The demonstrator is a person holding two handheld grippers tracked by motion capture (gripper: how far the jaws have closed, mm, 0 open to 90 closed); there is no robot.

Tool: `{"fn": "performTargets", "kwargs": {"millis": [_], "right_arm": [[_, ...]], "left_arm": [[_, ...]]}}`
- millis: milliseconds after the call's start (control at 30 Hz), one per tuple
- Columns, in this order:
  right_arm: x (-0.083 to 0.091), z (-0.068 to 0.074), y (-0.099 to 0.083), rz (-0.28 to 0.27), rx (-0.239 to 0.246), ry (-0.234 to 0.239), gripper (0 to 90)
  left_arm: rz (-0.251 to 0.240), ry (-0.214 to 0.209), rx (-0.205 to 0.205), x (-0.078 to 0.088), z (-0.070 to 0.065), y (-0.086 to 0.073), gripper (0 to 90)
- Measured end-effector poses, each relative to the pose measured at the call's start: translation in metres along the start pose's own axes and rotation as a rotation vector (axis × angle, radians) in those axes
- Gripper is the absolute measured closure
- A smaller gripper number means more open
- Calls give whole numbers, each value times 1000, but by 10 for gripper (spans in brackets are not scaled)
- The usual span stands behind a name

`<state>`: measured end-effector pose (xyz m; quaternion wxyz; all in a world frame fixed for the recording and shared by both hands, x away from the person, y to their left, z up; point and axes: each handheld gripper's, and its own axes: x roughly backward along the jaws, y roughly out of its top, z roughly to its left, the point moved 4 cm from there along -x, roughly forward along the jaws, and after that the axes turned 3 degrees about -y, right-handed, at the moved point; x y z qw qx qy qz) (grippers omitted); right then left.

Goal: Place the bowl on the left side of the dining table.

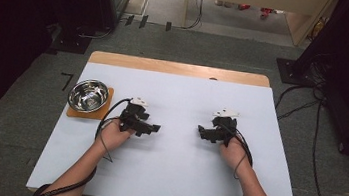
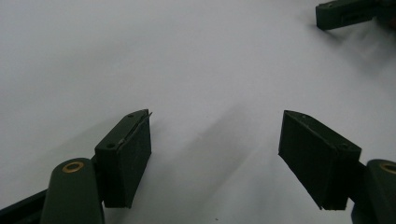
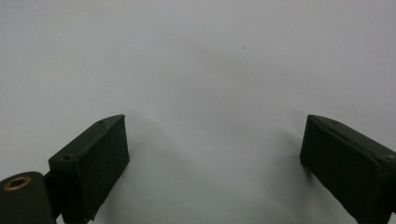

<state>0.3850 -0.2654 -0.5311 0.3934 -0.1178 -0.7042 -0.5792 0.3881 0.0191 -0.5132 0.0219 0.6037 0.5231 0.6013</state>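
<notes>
Nearest, two forearms entering from the bottom edge. Left gripper (image 1: pixel 151 127) held wide, nothing between its jaws, just right of a steel bowl (image 1: pixel 88 95) on a wooden coaster (image 1: pixel 103 114). Right gripper (image 1: pixel 202 130) likewise wide and unloaded, over bare white tabletop (image 1: pixel 172 178).

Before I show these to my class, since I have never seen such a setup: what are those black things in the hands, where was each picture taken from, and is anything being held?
A person sits at a table covered in white and holds a hand tool with a two-jaw claw in each hand: the left claw and the right claw, pointing toward each other. The high view looks down from above. The other two come from cameras riding on each tool, looking along its own jaws: the left claw and the right claw. Both stand open over bare white surface, holding nothing. A steel bowl rests on a wooden board at the table's left edge.
</notes>
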Motion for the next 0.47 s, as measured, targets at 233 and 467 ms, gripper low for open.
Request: {"fn": "performTargets", "kwargs": {"millis": [233, 467], "right_arm": [[0, 0, 0, 0, 0, -1, 74], [0, 0, 0, 0, 0, -1, 74]], "left_arm": [[-16, -24, -8, -1, 0, -1, 203], [-29, -44, 0, -1, 1, -2, 188]]}}
